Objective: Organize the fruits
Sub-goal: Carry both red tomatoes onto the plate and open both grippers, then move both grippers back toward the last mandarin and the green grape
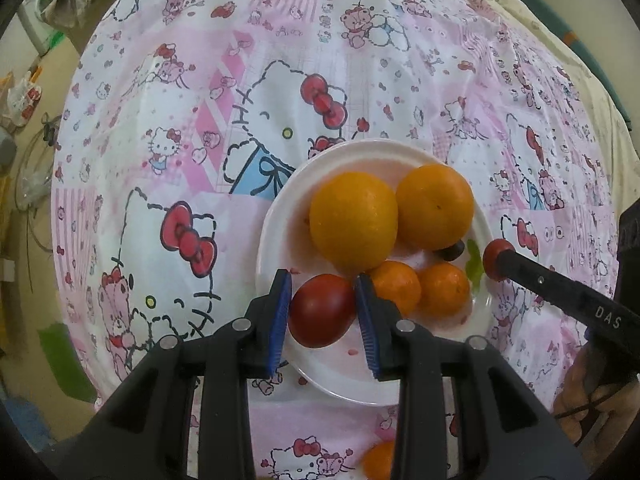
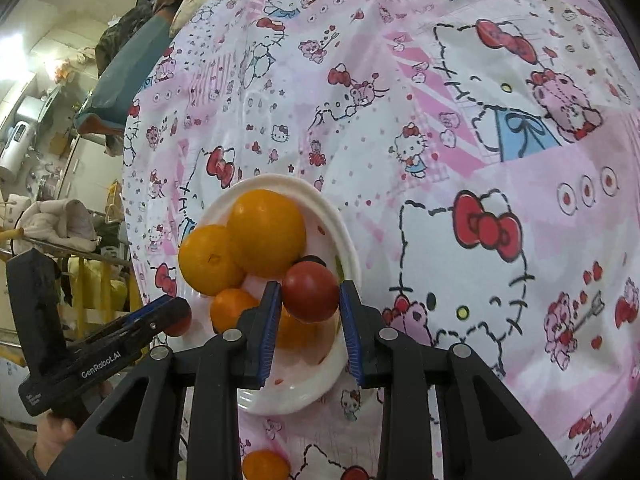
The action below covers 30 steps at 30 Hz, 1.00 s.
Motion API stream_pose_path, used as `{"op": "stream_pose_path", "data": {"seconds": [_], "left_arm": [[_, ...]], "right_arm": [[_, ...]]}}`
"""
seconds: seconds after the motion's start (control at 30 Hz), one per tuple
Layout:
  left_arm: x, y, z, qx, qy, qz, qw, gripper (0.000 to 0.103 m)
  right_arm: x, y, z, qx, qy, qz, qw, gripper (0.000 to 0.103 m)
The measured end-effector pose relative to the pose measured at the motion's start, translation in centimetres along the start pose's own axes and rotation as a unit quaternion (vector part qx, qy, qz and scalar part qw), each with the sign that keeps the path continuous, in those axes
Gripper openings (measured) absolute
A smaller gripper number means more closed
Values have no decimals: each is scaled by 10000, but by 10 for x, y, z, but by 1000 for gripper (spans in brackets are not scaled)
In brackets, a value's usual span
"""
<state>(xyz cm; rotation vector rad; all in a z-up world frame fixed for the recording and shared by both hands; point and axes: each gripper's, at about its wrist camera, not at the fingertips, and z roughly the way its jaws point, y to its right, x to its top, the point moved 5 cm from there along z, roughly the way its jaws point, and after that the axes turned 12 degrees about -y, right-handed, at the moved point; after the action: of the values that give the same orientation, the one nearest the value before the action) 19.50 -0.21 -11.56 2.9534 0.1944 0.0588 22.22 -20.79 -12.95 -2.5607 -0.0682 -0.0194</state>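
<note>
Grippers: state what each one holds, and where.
Left gripper pinches a round red tomato by its opposite sides; right gripper pinches a second round red tomato likewise.

left wrist: close, above plate (image 1: 276,216) | right wrist: opposite side, same plate (image 2: 344,220)

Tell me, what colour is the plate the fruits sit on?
White. The plate shows best in the left wrist view, where its rim stands out against the pink cartoon-cat tablecloth.

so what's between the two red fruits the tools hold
two small tangerines, side by side on the white plate, fill the stretch from left red fruit to right red fruit; left wrist view
</note>
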Motion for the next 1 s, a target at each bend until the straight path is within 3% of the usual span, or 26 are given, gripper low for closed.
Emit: {"op": "stream_pose_path", "data": {"seconds": [0.47,0.53,0.57,0.63,0.67,1.0], "left_arm": [[1,8,13,-243,-337,13,9991,30],[1,9,12,-156,-324,40,9993,43],[1,9,11,-131,-273,38,9995,54],[2,9,6,-90,-156,35,9998,63],[3,8,5,-59,-129,47,9999,65],[2,8,-14,530,256,283,9979,66]], "right_arm": [[3,3,4,87,-11,80,9999,34],[2,3,4,72,-12,69,9999,35],[2,3,4,71,-17,77,9999,42],[1,3,3,134,-4,116,9998,55],[1,3,3,171,2,136,9998,59],[0,3,-9,165,163,184,9996,59]]}}
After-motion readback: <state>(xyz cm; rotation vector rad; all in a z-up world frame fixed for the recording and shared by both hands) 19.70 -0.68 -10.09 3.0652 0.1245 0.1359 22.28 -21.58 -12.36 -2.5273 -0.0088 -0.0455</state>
